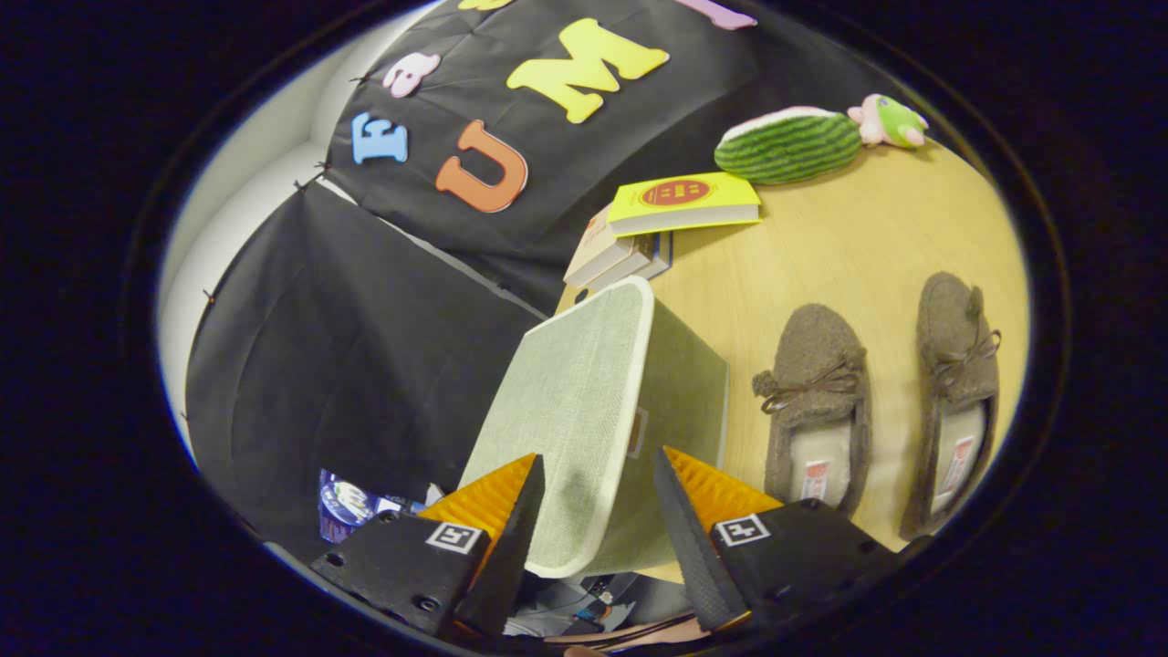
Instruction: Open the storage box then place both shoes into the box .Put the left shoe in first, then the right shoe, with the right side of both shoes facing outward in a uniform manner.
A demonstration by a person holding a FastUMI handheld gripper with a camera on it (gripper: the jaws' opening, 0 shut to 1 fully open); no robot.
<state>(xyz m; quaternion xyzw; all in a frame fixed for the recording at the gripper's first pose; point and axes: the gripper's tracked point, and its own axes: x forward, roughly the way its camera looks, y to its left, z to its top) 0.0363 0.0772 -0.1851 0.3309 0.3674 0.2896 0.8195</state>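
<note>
A: What is the biggest thing here?

B: The wooden table [849, 246], seen tilted. Everything else I'll place from the storage box [593, 401].

A: And the box itself?

B: A pale green fabric box with a cream rim, standing at the table's near edge. Its lid [570, 411] is still on, and that lid face is turned toward the camera. There is a small tab on the side wall just under the lid's rim.

A: Where are the shoes?

B: Both lie on the table beside the box, on the side away from the black cloth wall. They are brown fuzzy slippers with bow laces, side by side, toes pointing away from the fingers. The nearer shoe [817, 401] is close beside the box but not touching it; the farther shoe [958, 401] lies just past it, a gap of bare table between them.

A: Anything beyond the box?

B: A stack of books [675, 214] with a yellow one on top, just behind the box. Well beyond that, a watermelon plush [789, 144] touching a small pink-and-green plush toy [890, 120].

A: And the gripper?

B: The gripper [598, 497] stands spread apart, its fingers on either side of the lid's near corner. Whether either finger touches the lid I cannot tell; it does not look pinched.
</note>
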